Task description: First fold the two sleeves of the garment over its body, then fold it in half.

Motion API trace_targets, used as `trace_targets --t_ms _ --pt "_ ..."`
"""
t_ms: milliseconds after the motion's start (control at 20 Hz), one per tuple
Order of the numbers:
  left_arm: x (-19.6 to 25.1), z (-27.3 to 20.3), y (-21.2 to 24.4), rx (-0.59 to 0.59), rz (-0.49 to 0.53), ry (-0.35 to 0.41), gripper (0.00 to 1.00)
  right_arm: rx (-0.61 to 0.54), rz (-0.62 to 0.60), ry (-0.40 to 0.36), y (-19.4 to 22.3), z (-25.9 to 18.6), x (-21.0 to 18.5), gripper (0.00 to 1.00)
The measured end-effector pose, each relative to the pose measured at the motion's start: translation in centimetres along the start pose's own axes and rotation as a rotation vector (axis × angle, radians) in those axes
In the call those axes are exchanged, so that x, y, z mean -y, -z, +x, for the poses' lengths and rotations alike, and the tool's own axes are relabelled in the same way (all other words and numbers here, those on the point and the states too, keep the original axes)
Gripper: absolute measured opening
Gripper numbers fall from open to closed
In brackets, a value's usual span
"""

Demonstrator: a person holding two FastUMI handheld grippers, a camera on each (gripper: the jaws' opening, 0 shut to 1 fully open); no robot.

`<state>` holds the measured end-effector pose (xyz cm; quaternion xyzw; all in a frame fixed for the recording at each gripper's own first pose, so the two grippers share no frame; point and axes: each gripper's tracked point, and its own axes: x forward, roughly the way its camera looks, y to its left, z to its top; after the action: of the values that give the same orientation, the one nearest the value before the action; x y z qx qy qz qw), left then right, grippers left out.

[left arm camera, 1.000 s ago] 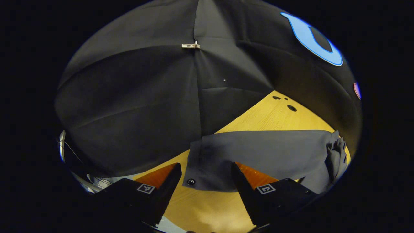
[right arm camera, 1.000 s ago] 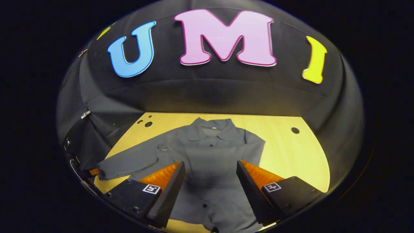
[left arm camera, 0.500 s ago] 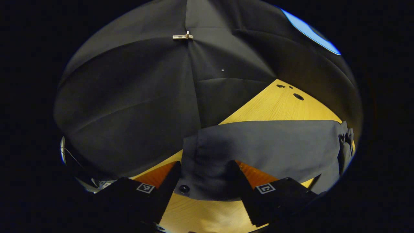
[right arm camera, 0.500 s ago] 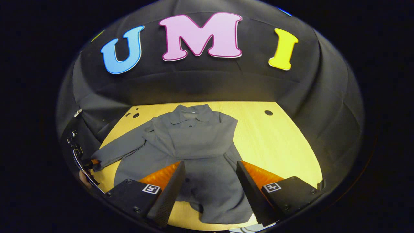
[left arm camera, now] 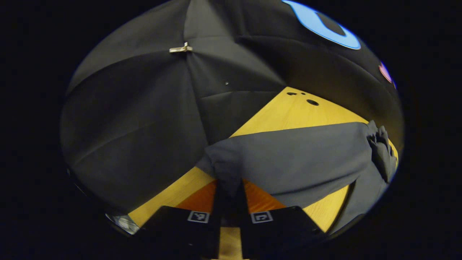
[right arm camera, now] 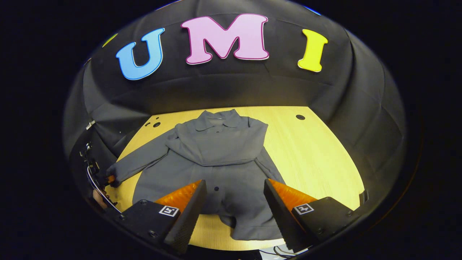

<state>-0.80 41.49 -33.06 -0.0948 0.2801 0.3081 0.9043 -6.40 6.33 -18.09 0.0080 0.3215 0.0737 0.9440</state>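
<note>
A grey button-up garment [right arm camera: 220,155] lies flat on the yellow table [right arm camera: 317,155], collar toward the far wall. One sleeve lies folded across its chest [right arm camera: 216,146]. The other sleeve [right arm camera: 139,164] stretches out to the left. In the left gripper view that sleeve [left arm camera: 296,159] runs to the right, and my left gripper [left arm camera: 230,189] is shut on its cuff end. The right gripper view shows the left gripper [right arm camera: 109,178] at that cuff, far left. My right gripper [right arm camera: 234,196] hangs open above the garment's lower front, holding nothing.
The black cloth wall [left arm camera: 137,119] closes in the table's far and left sides; a small clip [left arm camera: 180,48] pins it. Round holes [right arm camera: 300,117] mark the table's back corners. Bare table lies right of the garment, and cables [right arm camera: 99,187] hang at the left edge.
My left gripper has moved onto the sleeve's cuff and shut on it. The right gripper has drawn back from the garment, so more of it shows, and stays open.
</note>
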Motion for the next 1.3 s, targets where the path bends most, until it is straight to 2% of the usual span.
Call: trace_targets --t_ms 50,100,200,400,550,700,950,1100,1150,1300 --pt "0.1 0.1 -0.1 0.011 0.017 0.007 0.22 -0.001 0.010 0.003 0.2 -0.2 0.2 0.99" --pt "0.1 0.0 -0.1 0.019 0.020 0.008 0.13 -0.001 0.017 0.008 0.3 -0.3 0.4 0.99" --pt "0.0 -0.2 -0.3 0.007 0.024 0.009 0.06 0.004 0.027 0.020 0.5 -0.8 1.0 0.99" --pt "0.8 -1.1 -2.1 0.023 0.085 0.049 0.06 0.030 0.037 0.061 0.4 -1.6 2.8 0.99" --pt "1.3 -2.9 -4.7 0.060 0.079 0.069 0.06 0.042 0.063 0.091 0.4 -1.8 4.5 0.99" --pt "3.8 -4.8 -8.5 0.123 0.074 0.108 0.05 0.045 0.097 0.108 0.7 -1.3 6.2 0.99" --pt "10.5 -8.6 -14.2 0.206 0.057 0.214 0.05 0.050 0.124 0.136 1.0 0.3 8.1 0.99" --pt "16.0 -10.6 -16.6 0.236 0.072 0.289 0.05 0.054 0.146 0.145 0.7 0.7 9.5 0.99" --pt "17.9 -11.4 -17.3 0.245 0.077 0.316 0.02 0.051 0.151 0.146 0.7 0.9 10.0 0.99" --pt "24.0 -13.4 -18.8 0.277 0.121 0.397 0.05 0.039 0.154 0.154 0.9 1.5 11.8 0.99"
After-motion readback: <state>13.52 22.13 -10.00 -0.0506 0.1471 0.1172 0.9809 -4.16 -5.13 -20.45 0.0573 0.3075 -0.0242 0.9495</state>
